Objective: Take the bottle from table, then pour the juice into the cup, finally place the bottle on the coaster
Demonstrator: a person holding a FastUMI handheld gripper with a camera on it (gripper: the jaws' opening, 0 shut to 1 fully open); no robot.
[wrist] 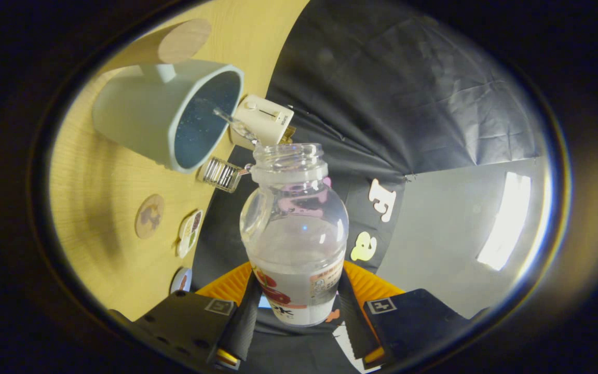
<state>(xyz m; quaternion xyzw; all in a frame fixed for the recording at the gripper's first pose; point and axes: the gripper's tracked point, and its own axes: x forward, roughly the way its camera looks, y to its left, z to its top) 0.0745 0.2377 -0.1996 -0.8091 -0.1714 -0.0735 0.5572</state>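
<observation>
**Hand-held gripper tipped over the cup: spill and slip risks**

Gripper view: the hand-held gripper (299, 311) has its two fingers closed against the lower, labelled part of the bottle (295, 234), one finger on each side, so the bottle is held firmly between them. The cap is off and the open mouth points ahead, toward the cup (169, 114). The scene is strongly rolled, which suggests the bottle is tilted for the pour. A thin clear stream (234, 123) appears to run from near the bottle's mouth toward the cup's dark interior, though its end is hard to make out.

The cup stands on the wooden worktop (102, 197), with a wooden cylinder (174, 44) behind it and a small white box (262, 119) and a ribbed glass jar (220, 174) close beside its rim. Round coasters (149, 216) lie nearer the fingers, well apart from the cup.

Likely trouble: the stream looks narrow and the rim is close, so a small wobble could send juice onto the worktop or the white box. Tilting further may bring a sudden gush. The bottle is smooth and held low, so it could twist in the grip. Swinging it to a coaster before righting it could drip.
</observation>
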